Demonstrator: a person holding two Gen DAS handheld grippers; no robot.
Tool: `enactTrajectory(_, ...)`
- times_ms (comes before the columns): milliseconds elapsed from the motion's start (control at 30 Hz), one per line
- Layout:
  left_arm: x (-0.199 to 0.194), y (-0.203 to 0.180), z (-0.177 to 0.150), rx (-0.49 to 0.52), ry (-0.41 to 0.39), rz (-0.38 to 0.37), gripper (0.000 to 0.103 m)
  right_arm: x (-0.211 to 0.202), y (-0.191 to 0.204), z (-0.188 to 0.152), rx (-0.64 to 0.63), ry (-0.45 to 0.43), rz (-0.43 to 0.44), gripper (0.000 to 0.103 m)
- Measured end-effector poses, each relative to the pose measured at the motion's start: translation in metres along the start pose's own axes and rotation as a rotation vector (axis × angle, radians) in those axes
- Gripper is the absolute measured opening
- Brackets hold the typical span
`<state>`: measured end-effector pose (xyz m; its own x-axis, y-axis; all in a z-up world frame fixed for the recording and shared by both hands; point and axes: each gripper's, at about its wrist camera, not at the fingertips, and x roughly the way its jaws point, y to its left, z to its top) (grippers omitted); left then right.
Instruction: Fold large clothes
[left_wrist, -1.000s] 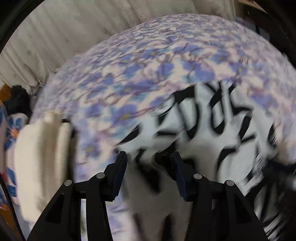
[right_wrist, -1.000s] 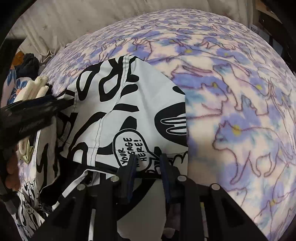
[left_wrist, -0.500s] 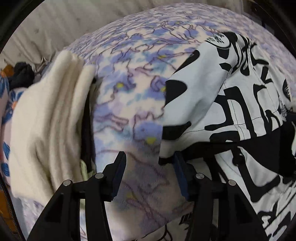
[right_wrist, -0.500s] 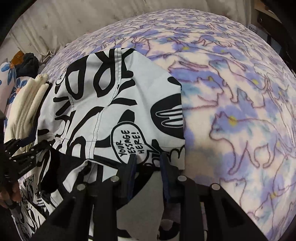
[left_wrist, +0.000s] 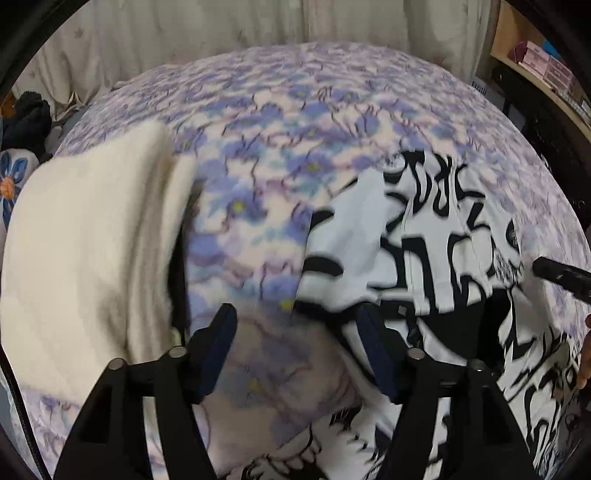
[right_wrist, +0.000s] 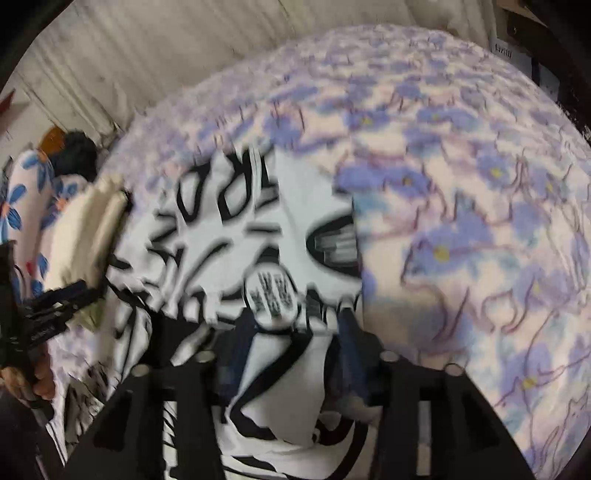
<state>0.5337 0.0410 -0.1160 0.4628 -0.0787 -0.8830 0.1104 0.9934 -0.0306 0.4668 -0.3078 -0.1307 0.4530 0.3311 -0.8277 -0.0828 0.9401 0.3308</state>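
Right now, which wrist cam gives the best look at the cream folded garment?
Left wrist view: the cream folded garment fills the left side, its layers visible, only slightly blurred. Right wrist view shows it small, blurred, at the left, beside the black-and-white printed garment.
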Motion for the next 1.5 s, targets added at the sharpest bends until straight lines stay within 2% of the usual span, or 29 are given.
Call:
enactTrajectory(67, 0.010, -0.003, 0.010, -0.006, 0.008, -0.004, 0.067, 0.000, -0.005, 0.010, 0.020, -0.021, -0.011, 0.062)
enactTrajectory(267, 0.069, 0.001, 0.030, -0.057, 0.079, 0.020, 0.067, 0.044, -0.029, 0.029, 0.094, 0.051, 0.002, 0.062)
enactTrajectory(367, 0.092, 0.007, 0.030, -0.101, 0.117, -0.037, 0.068, 0.065, -0.039, 0.031, 0.146, 0.067, 0.059, 0.062)
enactTrajectory(433, 0.095, 0.008, 0.030, -0.112, 0.103, -0.060, 0.067, 0.070, -0.039, 0.030, 0.155, 0.050, 0.096, 0.064)
enactTrajectory(467, 0.095, 0.006, 0.031, -0.108, 0.091, -0.071, 0.057, 0.072, -0.036, 0.029, 0.144, 0.043, 0.110, 0.063)
enactTrajectory(500, 0.093, 0.004, 0.030, -0.093, 0.080, -0.105, 0.044, 0.071, -0.032, 0.029, 0.126, 0.036, 0.116, 0.059)
enactTrajectory(533, 0.091, 0.002, 0.030, -0.086, 0.080, -0.154, 0.011, 0.072, -0.029, 0.029, 0.109, 0.042, 0.126, 0.036)
enactTrajectory(567, 0.089, -0.001, 0.029, -0.086, 0.079, -0.175, 0.007, 0.070, -0.024, 0.028, 0.088, 0.052, 0.130, 0.010)
enactTrajectory(667, 0.066, -0.010, 0.024, -0.019, 0.014, -0.121, 0.004, 0.048, -0.011, 0.023, 0.021, 0.009, 0.114, 0.005)
enactTrajectory(767, 0.026, -0.007, 0.010, 0.020, -0.058, -0.142, 0.003, 0.009, -0.004, 0.011, -0.020, -0.036, 0.181, 0.004)
enactTrajectory(867, -0.023, -0.002, -0.010, 0.055, -0.148, -0.161, 0.003, -0.036, 0.011, -0.011, -0.104, -0.101, 0.207, 0.004)
enactTrajectory(967, -0.080, -0.001, -0.041, 0.096, -0.260, -0.186, 0.003, -0.083, 0.027, -0.044, -0.194, -0.178, 0.219, 0.004)
enactTrajectory(1033, -0.118, 0.000, -0.073, 0.124, -0.328, -0.205, 0.003, -0.111, 0.034, -0.069, -0.249, -0.226, 0.217, 0.004)
enactTrajectory(1133, -0.151, -0.002, -0.123, 0.181, -0.370, -0.202, 0.004, -0.142, 0.043, -0.114, -0.335, -0.288, 0.190, 0.004)
enactTrajectory(1200, -0.161, -0.008, -0.159, 0.229, -0.379, -0.184, 0.005, -0.155, 0.051, -0.153, -0.425, -0.329, 0.113, 0.005)
enactTrajectory(1267, -0.162, -0.017, -0.201, 0.294, -0.368, -0.139, 0.007, -0.155, 0.054, -0.187, -0.482, -0.315, 0.028, 0.007)
enactTrajectory(1367, -0.153, -0.025, -0.251, 0.359, -0.304, -0.098, 0.008, -0.142, 0.055, -0.236, -0.550, -0.253, -0.097, 0.009)
enactTrajectory(1500, -0.135, -0.017, -0.300, 0.346, -0.188, -0.059, 0.008, -0.135, 0.043, -0.279, -0.496, -0.182, -0.158, 0.011)
